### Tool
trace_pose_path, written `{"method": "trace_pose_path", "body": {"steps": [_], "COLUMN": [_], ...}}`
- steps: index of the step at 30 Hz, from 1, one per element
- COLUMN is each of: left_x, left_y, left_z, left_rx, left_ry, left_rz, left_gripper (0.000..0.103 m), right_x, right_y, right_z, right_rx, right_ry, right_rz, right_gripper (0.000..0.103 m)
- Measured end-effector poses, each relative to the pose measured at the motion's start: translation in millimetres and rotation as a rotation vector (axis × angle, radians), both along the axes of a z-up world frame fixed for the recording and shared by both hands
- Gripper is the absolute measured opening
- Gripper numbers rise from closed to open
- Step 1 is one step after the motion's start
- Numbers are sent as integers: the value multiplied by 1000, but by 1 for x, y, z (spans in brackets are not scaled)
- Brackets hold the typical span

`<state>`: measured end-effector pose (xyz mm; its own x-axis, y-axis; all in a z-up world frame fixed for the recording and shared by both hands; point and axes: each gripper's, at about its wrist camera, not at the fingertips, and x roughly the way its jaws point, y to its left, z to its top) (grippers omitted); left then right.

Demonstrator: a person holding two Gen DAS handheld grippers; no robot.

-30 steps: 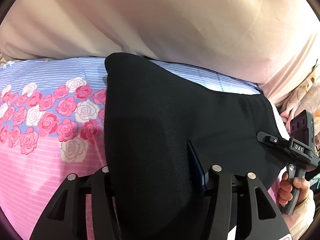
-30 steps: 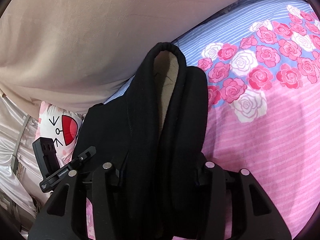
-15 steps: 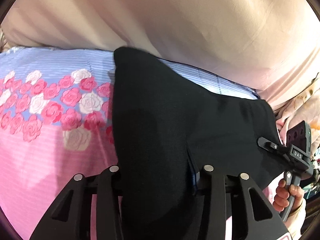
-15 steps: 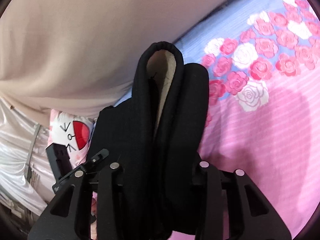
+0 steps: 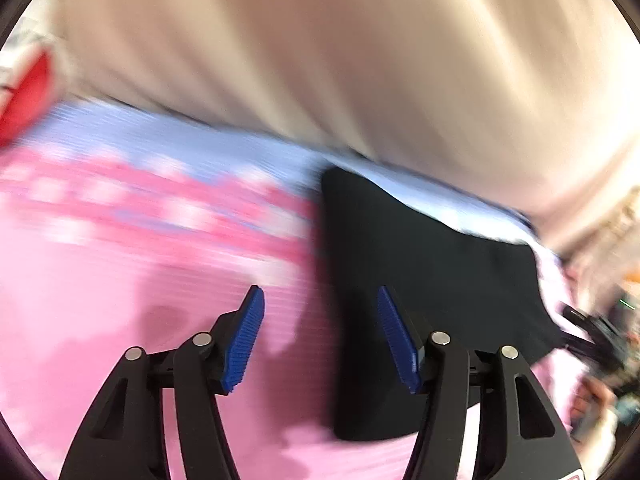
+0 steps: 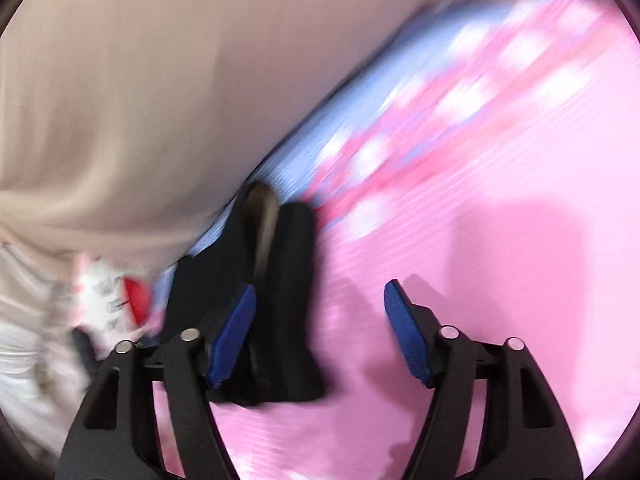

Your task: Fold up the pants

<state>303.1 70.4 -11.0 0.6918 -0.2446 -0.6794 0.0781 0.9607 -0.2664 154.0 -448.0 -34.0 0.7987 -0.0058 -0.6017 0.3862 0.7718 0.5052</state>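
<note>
Pants released, folded on bed.
Both grippers, left gripper (image 5: 320,336) just opened and right gripper (image 6: 320,328), stand spread, gripping nothing; the pants (image 5: 420,280) lie flat. Withdraw clear without snagging the fold.

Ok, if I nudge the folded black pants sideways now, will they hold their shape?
Probably not rigidly: the folded black pants are soft cloth, so layers may shift. The thick stacked folds look bulky, likely springing open. The pink bedsheet may drag and bunch.

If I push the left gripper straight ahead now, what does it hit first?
Probably the pink bedsheet. The left gripper is open and empty, with the folded black pants just right of its line; blur leaves depth unclear.
</note>
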Motion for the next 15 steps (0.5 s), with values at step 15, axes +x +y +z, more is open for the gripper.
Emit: {"method": "trace_pose_path", "body": {"steps": [15], "left_x": [-13], "left_y": [-79], "left_z": [-54], "left_rx": [254], "left_ry": [55], "left_rz": [-41], "left_gripper": [82], "right_x": [40], "right_y": [105], "right_z": [-38], "right_rx": [-323], "right_ry": [154], "right_rz": [262], "right_gripper": [0]}}
